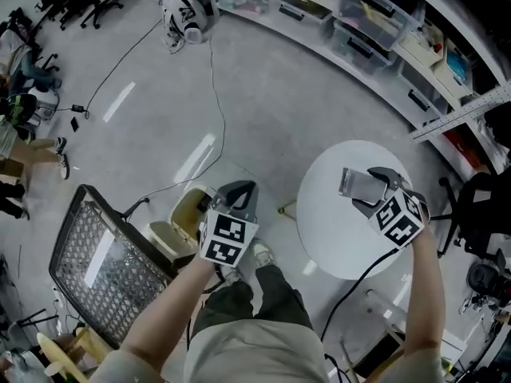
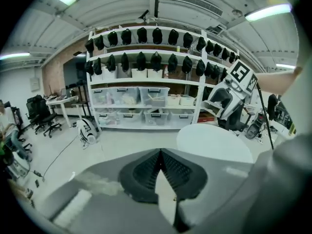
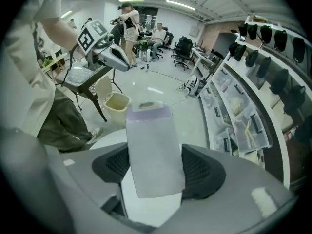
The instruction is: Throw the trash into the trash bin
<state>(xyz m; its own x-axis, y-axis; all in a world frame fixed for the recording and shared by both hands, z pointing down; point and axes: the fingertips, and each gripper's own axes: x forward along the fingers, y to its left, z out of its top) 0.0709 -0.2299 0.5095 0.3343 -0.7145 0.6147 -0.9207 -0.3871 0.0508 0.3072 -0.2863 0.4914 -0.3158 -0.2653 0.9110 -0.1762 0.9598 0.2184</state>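
My right gripper (image 1: 374, 185) (image 3: 154, 165) is shut on a pale, translucent plastic cup (image 1: 354, 183) (image 3: 152, 150) with a purple band near its far end. It holds the cup above the round white table (image 1: 343, 242). The cream trash bin (image 1: 188, 214) (image 3: 115, 106) stands open on the floor to the table's left, beside a chair. My left gripper (image 1: 240, 195) (image 2: 159, 172) hangs above the floor next to the bin, shut, with nothing between its jaws. It faces the table (image 2: 214, 141) and the shelves.
A black mesh chair (image 1: 100, 254) stands left of the bin. Shelves with plastic boxes (image 1: 359, 30) run along the far wall. A cable (image 1: 214, 94) trails over the floor to a white device (image 1: 184, 16). People (image 3: 130, 26) stand far back in the right gripper view.
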